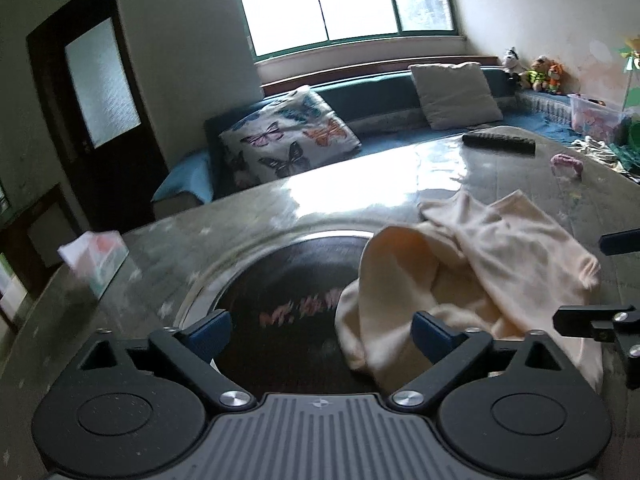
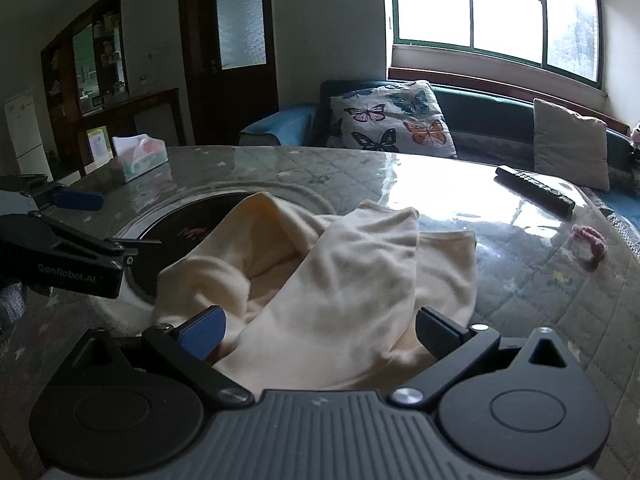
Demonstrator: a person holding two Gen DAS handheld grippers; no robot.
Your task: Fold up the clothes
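Table (image 1: 248, 216) fills the ground ahead of both sets of fingers: grey quilted cover under a glossy sheet, with a dark round inset (image 1: 288, 276) directly beyond the left fingers. Sofa (image 2: 472, 108) runs along the far side of the table under a bright window (image 2: 496, 8), well beyond both grippers; on it a butterfly cushion (image 2: 394, 118) and a plain grey cushion (image 2: 570, 142). Cream garment (image 2: 332, 276) lies crumpled on the table, partly over the inset; in the right wrist view it spreads between and ahead of the right fingers, bunched in loose folds, one fold standing up at its far left. Right gripper (image 2: 318, 332) has its jaws wide apart, cloth lying in the gap, pads not pressing it. Left gripper (image 1: 320, 334) also stands wide, nothing clamped; its right finger (image 1: 434, 334) overlaps the garment's near left edge in view, its left finger over bare table beside the inset. Whether that finger touches the cloth cannot be told. Tissue box (image 1: 96, 256) sits far left of the left fingers, near the table edge. Remote (image 2: 534, 191) lies far ahead and right of the right fingers, close to the table's far edge. Small pink knitted item (image 2: 588, 242) rests just nearer than the remote, right of the garment and apart from it.
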